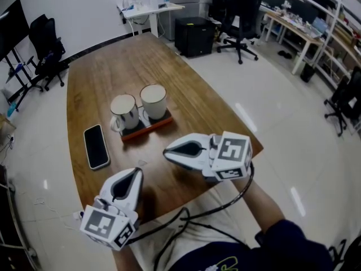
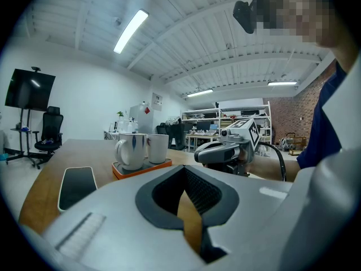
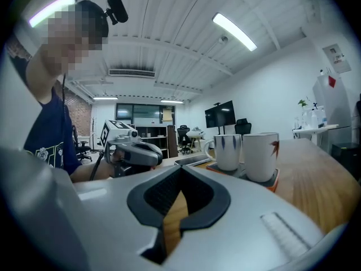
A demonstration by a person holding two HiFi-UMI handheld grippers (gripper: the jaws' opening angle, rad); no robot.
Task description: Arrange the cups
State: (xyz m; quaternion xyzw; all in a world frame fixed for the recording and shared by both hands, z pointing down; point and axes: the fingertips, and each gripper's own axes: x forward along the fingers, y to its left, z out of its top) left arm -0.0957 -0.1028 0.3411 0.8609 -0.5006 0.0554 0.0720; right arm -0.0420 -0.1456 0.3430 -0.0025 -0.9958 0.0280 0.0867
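My left claw [image 1: 136, 172] and right claw [image 1: 167, 150] are both pinched shut and empty. The cups [image 1: 153, 99] sit on a tray [image 1: 148, 130] mid-table [image 1: 107, 66]. Going in closed could knock one over.

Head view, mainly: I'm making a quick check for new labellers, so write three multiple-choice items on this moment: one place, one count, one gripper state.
1. In the head view, the phone lies: A. left of the tray; B. on the tray; C. on the floor.
2. Number of cups on the tray: A. one; B. two; C. four.
3. The right gripper is: A. open round a cup; B. shut, empty; C. shut on the phone.
Key: 1A, it lies on the table beside the tray; 2B, two white cups stand side by side; 3B, its jaws meet, holding nothing.
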